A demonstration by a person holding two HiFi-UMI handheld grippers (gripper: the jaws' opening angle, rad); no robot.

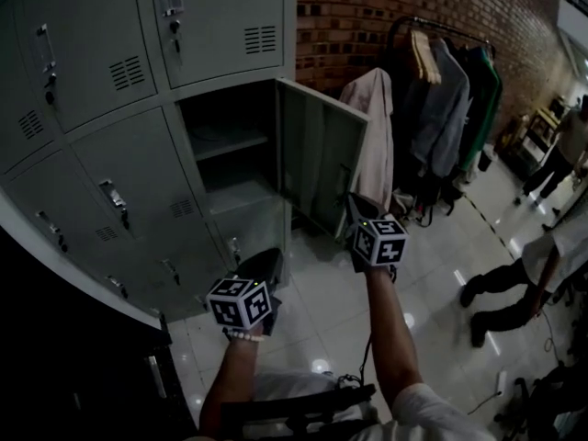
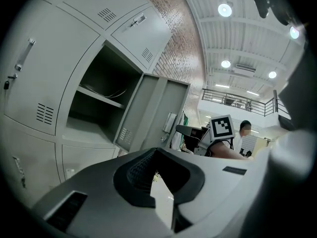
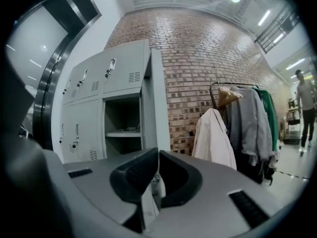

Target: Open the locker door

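Left gripper (image 2: 154, 171) shut, locker door (image 1: 322, 159) open, shelf (image 1: 230, 142) inside

Left gripper (image 2: 156, 155): bottom centre, jaws closed tip to tip, nothing between them.
Locker (image 2: 44, 73): grey, fills the left half of the frame.
Open compartment (image 2: 99, 83): dark inside, with a shelf (image 2: 101, 97) running across it.
Locker door (image 2: 153, 113): standing wide open at centre frame.
Right gripper (image 2: 181, 129): right of centre, just beyond the door's edge, its marker cube (image 2: 222, 127) on top.
Background: brick wall (image 2: 185, 48) at upper centre, ceiling lights (image 2: 225, 10) at upper right, a railing (image 2: 237, 99) and a person (image 2: 244, 128) at centre right.
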